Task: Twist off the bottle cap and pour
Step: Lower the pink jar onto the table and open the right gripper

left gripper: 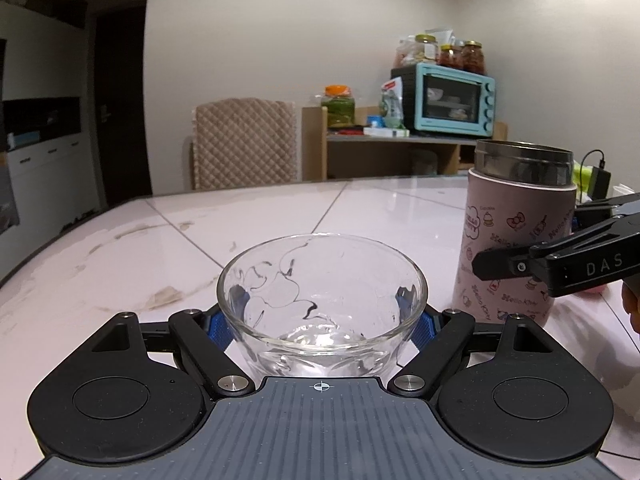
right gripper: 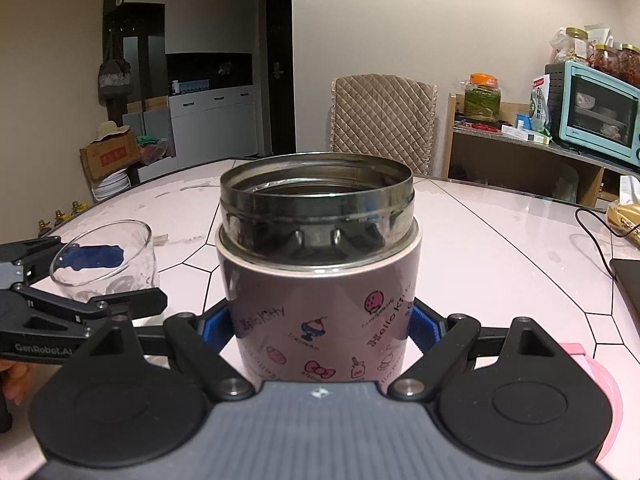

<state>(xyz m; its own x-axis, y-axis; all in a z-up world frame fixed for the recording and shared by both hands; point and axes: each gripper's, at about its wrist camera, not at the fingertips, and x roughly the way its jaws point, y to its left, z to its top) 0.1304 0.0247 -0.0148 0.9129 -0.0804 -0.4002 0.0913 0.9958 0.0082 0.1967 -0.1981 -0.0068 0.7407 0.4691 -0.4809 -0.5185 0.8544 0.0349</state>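
My left gripper is shut on a clear glass cup, its blue pads pressing both sides; the cup stands upright on the pale marble table. To its right stands a pink cartoon-print bottle with an open steel mouth and no cap on it. My right gripper is shut on the bottle, low on its body. A pink lid lies on the table just right of this gripper. The glass cup shows at the left in the right wrist view. Whether either vessel holds liquid I cannot tell.
A quilted chair stands at the table's far edge. Behind it, a wooden shelf carries a teal oven and jars. A black cable and a dark flat device lie at the table's right side.
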